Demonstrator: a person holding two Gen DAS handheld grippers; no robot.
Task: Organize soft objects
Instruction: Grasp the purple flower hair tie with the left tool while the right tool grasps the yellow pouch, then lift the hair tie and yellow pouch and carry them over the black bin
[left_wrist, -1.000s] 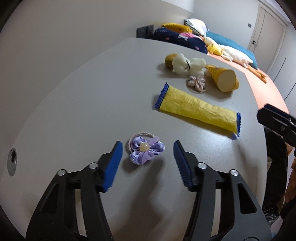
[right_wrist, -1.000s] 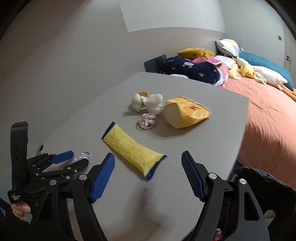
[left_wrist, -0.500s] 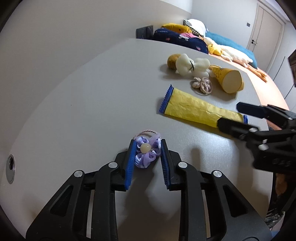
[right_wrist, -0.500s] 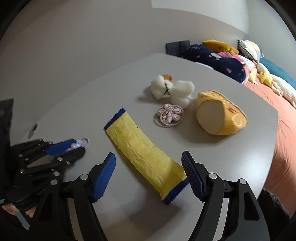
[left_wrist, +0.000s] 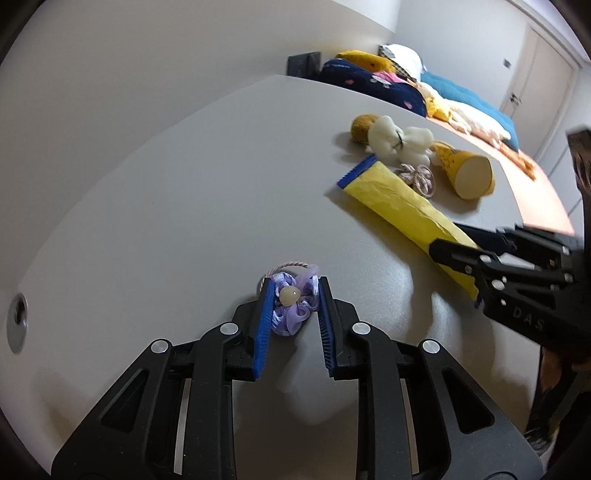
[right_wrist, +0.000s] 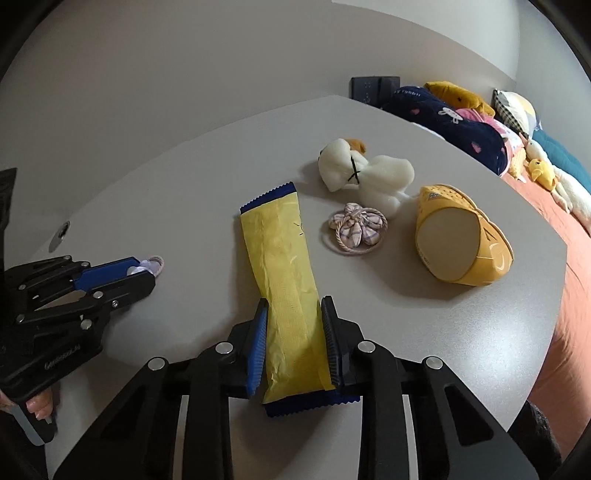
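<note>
On the grey table (left_wrist: 155, 206), my left gripper (left_wrist: 293, 295) is shut on a purple flower hair tie (left_wrist: 293, 308) with a pale bead; in the right wrist view the same gripper (right_wrist: 110, 275) holds that hair tie (right_wrist: 153, 264) at the left. My right gripper (right_wrist: 293, 317) is shut on the near end of a long yellow pouch (right_wrist: 284, 273) with blue serrated ends; this pouch (left_wrist: 399, 206) runs under the right gripper (left_wrist: 458, 251) in the left wrist view.
Farther back lie a white plush toy (right_wrist: 364, 173), a pink checked flower hair tie (right_wrist: 356, 225) and a yellow toast-shaped plush (right_wrist: 461, 240). A bed with pillows and plush toys (right_wrist: 480, 125) borders the table's right edge. A round metal grommet (left_wrist: 16, 321) sits at the left.
The left gripper went from open around the purple hair tie to shut on it. The right gripper moved forward over the yellow pouch and shut on its near end.
</note>
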